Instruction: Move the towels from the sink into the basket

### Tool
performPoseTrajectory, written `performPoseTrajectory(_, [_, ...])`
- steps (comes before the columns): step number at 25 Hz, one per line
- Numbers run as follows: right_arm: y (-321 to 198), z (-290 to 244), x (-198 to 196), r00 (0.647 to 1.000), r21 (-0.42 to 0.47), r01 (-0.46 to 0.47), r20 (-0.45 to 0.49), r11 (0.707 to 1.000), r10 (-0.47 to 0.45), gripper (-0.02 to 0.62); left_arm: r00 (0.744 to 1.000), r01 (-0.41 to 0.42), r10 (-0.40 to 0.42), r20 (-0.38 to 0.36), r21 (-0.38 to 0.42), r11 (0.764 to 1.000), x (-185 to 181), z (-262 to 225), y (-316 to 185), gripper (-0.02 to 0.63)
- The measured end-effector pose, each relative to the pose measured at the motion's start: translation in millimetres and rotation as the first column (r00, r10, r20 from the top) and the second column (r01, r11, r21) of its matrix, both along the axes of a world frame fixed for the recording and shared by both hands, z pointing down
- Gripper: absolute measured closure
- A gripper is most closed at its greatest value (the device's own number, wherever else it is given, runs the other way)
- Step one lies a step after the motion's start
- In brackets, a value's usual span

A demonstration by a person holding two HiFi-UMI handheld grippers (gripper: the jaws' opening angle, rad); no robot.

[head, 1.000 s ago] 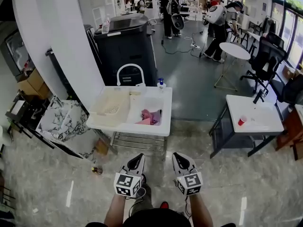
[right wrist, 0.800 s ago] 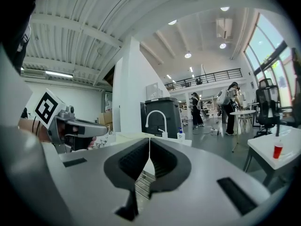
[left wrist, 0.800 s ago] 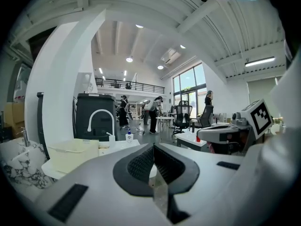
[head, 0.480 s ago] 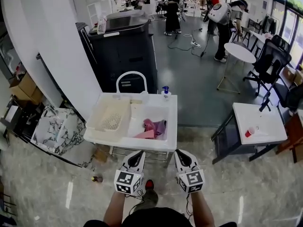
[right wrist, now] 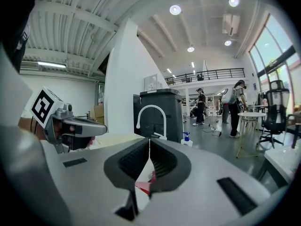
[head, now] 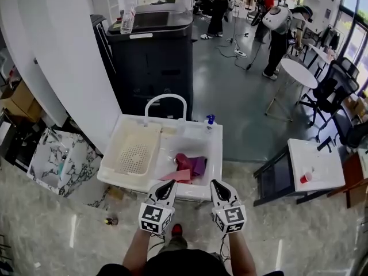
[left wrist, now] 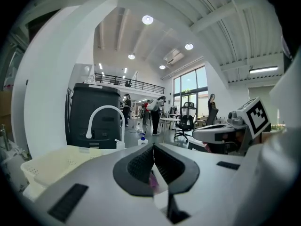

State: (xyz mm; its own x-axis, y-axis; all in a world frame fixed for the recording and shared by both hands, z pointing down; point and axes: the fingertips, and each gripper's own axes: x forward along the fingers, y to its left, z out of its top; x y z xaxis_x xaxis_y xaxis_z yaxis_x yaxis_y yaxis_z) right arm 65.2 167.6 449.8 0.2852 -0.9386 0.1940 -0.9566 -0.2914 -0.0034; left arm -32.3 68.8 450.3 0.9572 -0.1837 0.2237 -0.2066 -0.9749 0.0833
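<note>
Both grippers shut and empty at the sink's near rim; towels are in the sink.
The left gripper (head: 169, 184) and right gripper (head: 215, 184) sit side by side, roughly level, tips at the front rim of the white sink (head: 217, 154). Each gripper view shows the jaws together pad to pad with nothing clamped. The towels (head: 190, 165), a pink and purple heap, lie in the right basin just ahead of the tips, untouched. The cream basket (head: 133, 151) sits in the left half, right beside the towels. A white faucet (head: 165, 99) arches over the back rim, with a blue-capped bottle (head: 210, 119) at the back right corner.
</note>
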Motion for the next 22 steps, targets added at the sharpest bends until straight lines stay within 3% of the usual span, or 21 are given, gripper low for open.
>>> performPoseTrajectory(12, [-75, 44, 32, 0.998, -0.090, 0.047, 0.050, 0.995, -0.042, 0.565, 0.999, 0.004, -0.001, 0.041, -0.067, 0.998, 34, 37, -55, 0.598])
performPoseTrajectory(22, [-129, 107, 61, 0.965, -0.194, 0.245, 0.149, 0.950, -0.218, 0.565, 0.982, 0.163, -0.149, 0.115, -0.124, 0.979, 56, 88, -88, 0.598])
